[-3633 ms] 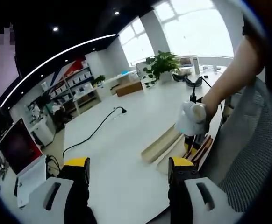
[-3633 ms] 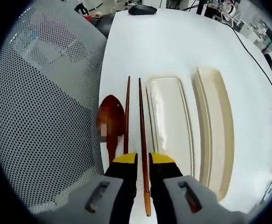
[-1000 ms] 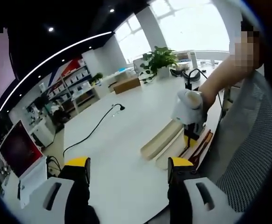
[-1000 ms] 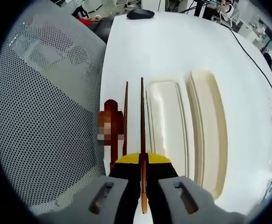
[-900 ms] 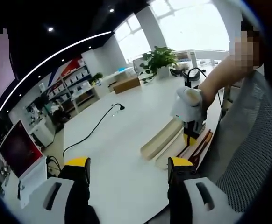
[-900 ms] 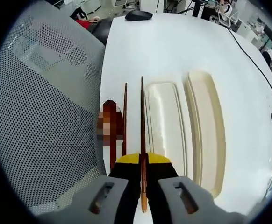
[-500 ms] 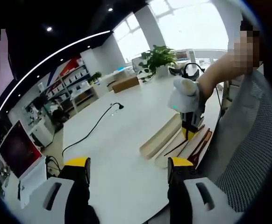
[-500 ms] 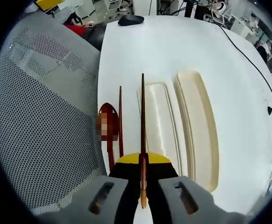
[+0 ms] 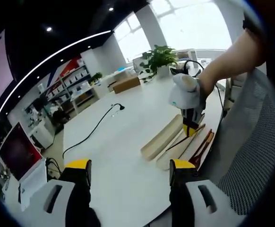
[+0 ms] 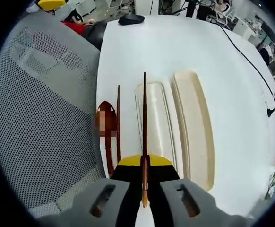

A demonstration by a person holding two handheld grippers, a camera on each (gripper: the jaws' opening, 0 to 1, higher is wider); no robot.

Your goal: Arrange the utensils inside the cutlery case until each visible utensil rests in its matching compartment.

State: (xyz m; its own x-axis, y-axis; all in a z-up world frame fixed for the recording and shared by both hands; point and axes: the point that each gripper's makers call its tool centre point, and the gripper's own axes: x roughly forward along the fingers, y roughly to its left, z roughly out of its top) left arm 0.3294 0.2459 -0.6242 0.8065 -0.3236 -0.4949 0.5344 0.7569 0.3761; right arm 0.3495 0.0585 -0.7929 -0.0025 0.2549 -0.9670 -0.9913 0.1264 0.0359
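We see a long white table [image 10: 151, 47] with a smooth, glossy top. Near its edge lie two cream-coloured oblong case halves side by side: a shallower tray [image 10: 156, 118] and a deeper trough-like part [image 10: 194, 127]. Just beside the tray, directly on the table, rest one thin dark-brown wooden chopstick [image 10: 118, 123] and a dark-brown wooden spoon [image 10: 107, 137]. Farther away, a black computer mouse [image 10: 132, 19] lies on the table, and a black cable [image 10: 246, 52] runs across it.

Both grippers — left gripper [image 9: 129, 172], right gripper [image 10: 144, 161] — have grey bodies, black yellow-tipped jaws.
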